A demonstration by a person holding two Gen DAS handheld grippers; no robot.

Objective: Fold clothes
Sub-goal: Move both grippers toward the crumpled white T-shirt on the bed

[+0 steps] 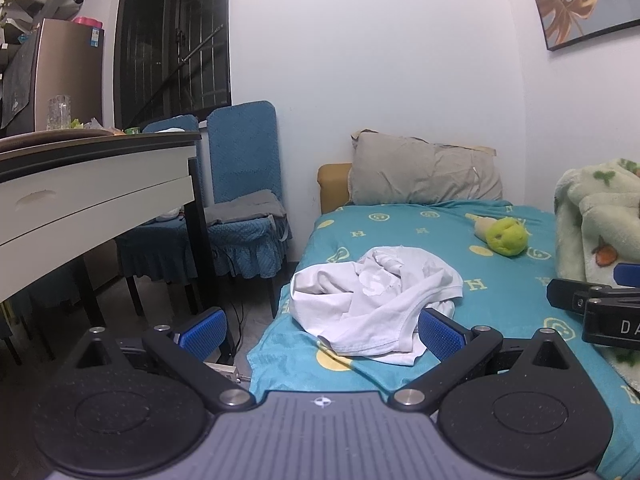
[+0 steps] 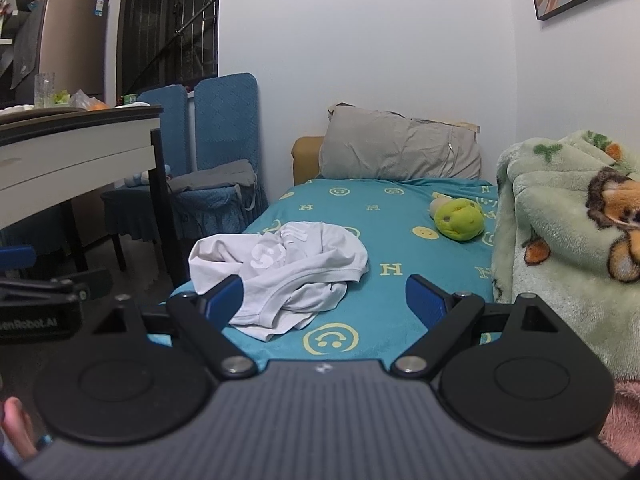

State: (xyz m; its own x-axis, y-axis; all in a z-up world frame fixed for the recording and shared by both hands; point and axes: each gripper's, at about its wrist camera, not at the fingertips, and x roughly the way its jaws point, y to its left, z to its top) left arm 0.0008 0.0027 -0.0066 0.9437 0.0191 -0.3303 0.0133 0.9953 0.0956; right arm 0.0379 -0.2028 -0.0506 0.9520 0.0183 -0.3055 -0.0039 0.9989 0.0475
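Bedside scene seen from both wrist cameras. A crumpled white garment (image 1: 372, 300) lies in a heap near the foot end of a bed covered by a teal sheet (image 1: 400, 236); the sheet is printed with pale yellow smiley faces and the letter "H". The garment carries a pale printed graphic whose characters cannot be made out, though an "S"-like form shows in the right wrist view (image 2: 276, 276). The left gripper (image 1: 320, 330) has its blue-padded fingers spread wide with nothing between them; its right pad sits just beside the garment's near edge. The right gripper (image 2: 324, 300) is likewise spread wide and holds nothing, its left pad overlapping the garment's near edge in the view; contact cannot be confirmed. On the left gripper's body, seen from the right wrist camera, the partial marking "enRobot.AI" is legible; from the left wrist camera the right gripper shows the letters "DA". A green plush toy (image 1: 505, 236) rests farther up the sheet, near a grey pillow (image 1: 424, 176) at the head. A green fleece blanket (image 2: 568, 232) with cartoon animals is piled along the right side.
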